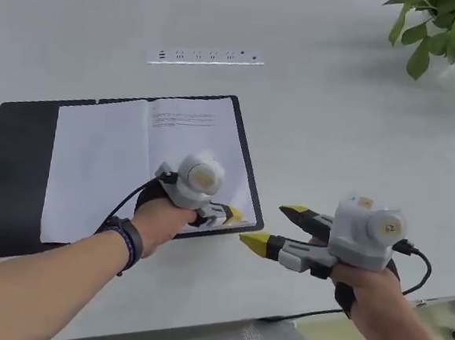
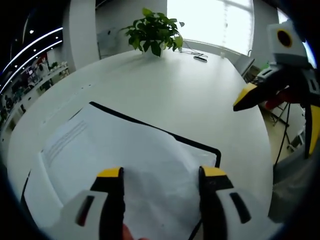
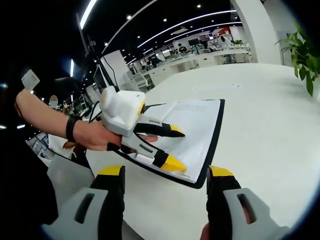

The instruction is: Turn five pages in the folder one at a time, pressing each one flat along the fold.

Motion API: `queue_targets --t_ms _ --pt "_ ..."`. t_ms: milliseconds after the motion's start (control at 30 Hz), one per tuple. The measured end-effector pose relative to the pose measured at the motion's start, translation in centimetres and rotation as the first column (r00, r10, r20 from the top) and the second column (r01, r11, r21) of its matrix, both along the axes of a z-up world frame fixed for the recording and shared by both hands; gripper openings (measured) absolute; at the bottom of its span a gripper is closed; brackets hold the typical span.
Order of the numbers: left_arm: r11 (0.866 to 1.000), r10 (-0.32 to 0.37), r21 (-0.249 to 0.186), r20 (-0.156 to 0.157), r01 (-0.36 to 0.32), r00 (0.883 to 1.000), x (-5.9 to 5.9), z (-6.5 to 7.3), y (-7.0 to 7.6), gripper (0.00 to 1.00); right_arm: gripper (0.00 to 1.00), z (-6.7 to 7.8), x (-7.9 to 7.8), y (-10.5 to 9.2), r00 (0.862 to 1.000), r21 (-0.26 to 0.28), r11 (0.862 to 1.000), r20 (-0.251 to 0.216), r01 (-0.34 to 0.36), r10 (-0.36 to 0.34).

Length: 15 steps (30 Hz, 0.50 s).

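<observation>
1 folder (image 1: 15, 161), black, lying open and flat on the white surface (image 1: 333, 131), at its near left. 2 white pages face up: left page (image 1: 94, 167), right page (image 1: 191, 132) with a few printed lines at the top.

2 claws. Left claw (image 1: 225, 214) is released, jaws spread, over the right page's near outer corner; can't tell if it touches the paper. Right claw (image 1: 272, 225) is also released, jaws wide, off the folder, over bare surface just beside that same corner.

1 socket strip (image 1: 205, 56) beyond the folder. 1 plant (image 1: 439, 29) far right, well apart.

The folder's black cover edge rims the right page. There is open surface right of and beyond the folder. The surface's near edge runs just under both hands.
</observation>
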<state>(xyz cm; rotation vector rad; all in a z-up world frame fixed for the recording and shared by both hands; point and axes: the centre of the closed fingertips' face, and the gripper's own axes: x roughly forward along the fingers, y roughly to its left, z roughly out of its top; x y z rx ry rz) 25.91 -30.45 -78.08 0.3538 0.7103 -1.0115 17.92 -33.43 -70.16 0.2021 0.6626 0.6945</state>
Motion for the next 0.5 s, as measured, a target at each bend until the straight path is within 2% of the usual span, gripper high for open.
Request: queue_targets --t_ms 133,300,500 --pt "1.0 0.01 -0.018 -0.018 -0.01 1.0 0.2 0.2 0.1 0.58 0.64 0.1 1.1 0.2 1.0 0.009 1.0 0.003 -0.003 0.003" --pt "0.999 0.012 -0.034 -0.024 -0.013 1.0 0.1 0.3 0.1 0.58 0.63 -0.3 2.8 0.7 1.0 0.029 1.0 -0.001 -0.005 0.005" --pt "0.999 0.011 -0.032 -0.025 -0.012 1.0 0.1 0.3 0.1 0.57 0.6 -0.9 4.6 1.1 1.0 0.058 0.998 -0.017 -0.008 0.009"
